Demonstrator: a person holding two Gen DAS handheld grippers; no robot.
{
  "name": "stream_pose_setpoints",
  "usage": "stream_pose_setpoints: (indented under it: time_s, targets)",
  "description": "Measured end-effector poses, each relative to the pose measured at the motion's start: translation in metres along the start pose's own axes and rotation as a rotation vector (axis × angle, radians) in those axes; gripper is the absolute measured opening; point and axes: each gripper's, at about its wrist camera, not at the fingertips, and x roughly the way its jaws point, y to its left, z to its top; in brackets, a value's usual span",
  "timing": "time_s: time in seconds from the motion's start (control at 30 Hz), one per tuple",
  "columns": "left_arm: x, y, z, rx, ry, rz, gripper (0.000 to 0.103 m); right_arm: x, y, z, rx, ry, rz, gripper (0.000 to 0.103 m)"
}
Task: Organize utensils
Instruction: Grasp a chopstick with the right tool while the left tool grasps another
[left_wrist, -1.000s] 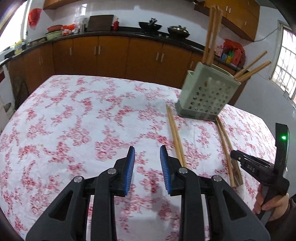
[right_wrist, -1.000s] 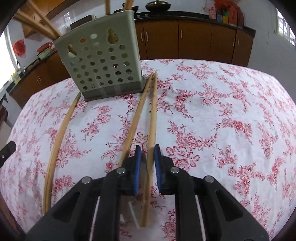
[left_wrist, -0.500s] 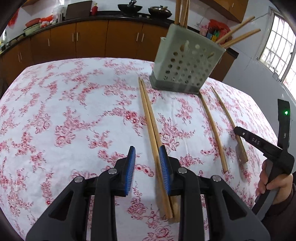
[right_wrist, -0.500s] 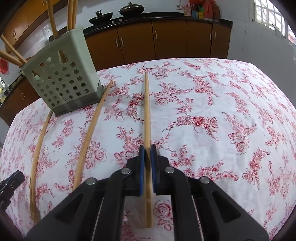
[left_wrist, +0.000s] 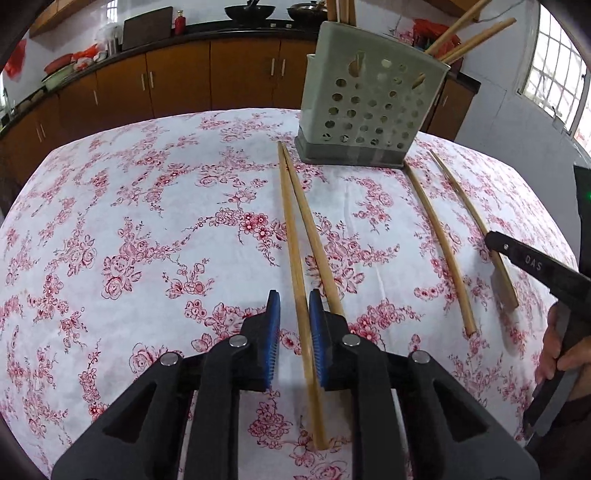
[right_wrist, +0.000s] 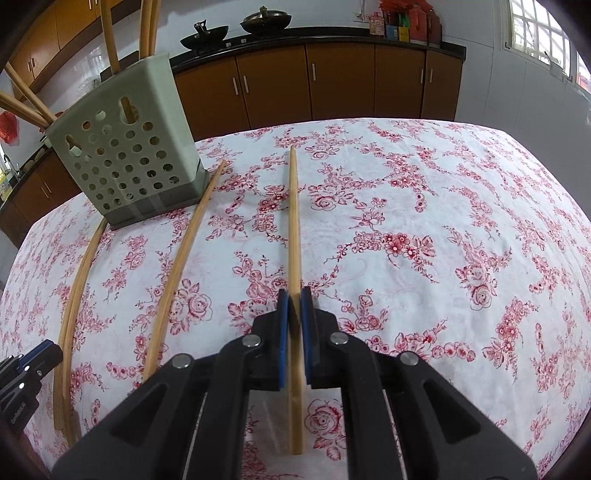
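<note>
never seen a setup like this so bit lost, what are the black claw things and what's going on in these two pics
Each black claw is a handheld two-finger tool; a person holds one in each hand, and a fisheye camera on each looks forward along its fingers. So one picture is from the left tool, the other from the right tool.

Both look over a table with a red floral tablecloth. On it stands a pale green holder full of holes, with chopsticks poking out of the top. More chopsticks lie loose on the cloth.

The right tool is shut on one chopstick. The left tool is open, its blue pads on either side of another chopstick, not gripping it.
</note>
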Motion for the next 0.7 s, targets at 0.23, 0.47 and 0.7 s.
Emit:
stream_pose_setpoints:
  time_s: [0.23,0.47,0.7]
  targets:
    - [0.009,0.019,0.013,-0.039,-0.016,0.104,0.007,0.003,0.002,0.003,-0.015,0.003,0.011,0.008]
    - [0.010,0.065,0.022,-0.079,-0.011,0.117,0.008,0.006,-0.001,0.007,-0.018,-0.004,0.022,0.008]
    - [0.009,0.063,0.018,-0.053,-0.036,0.120,0.009,0.006,-0.003,0.008,-0.016,-0.002,0.038,0.008]
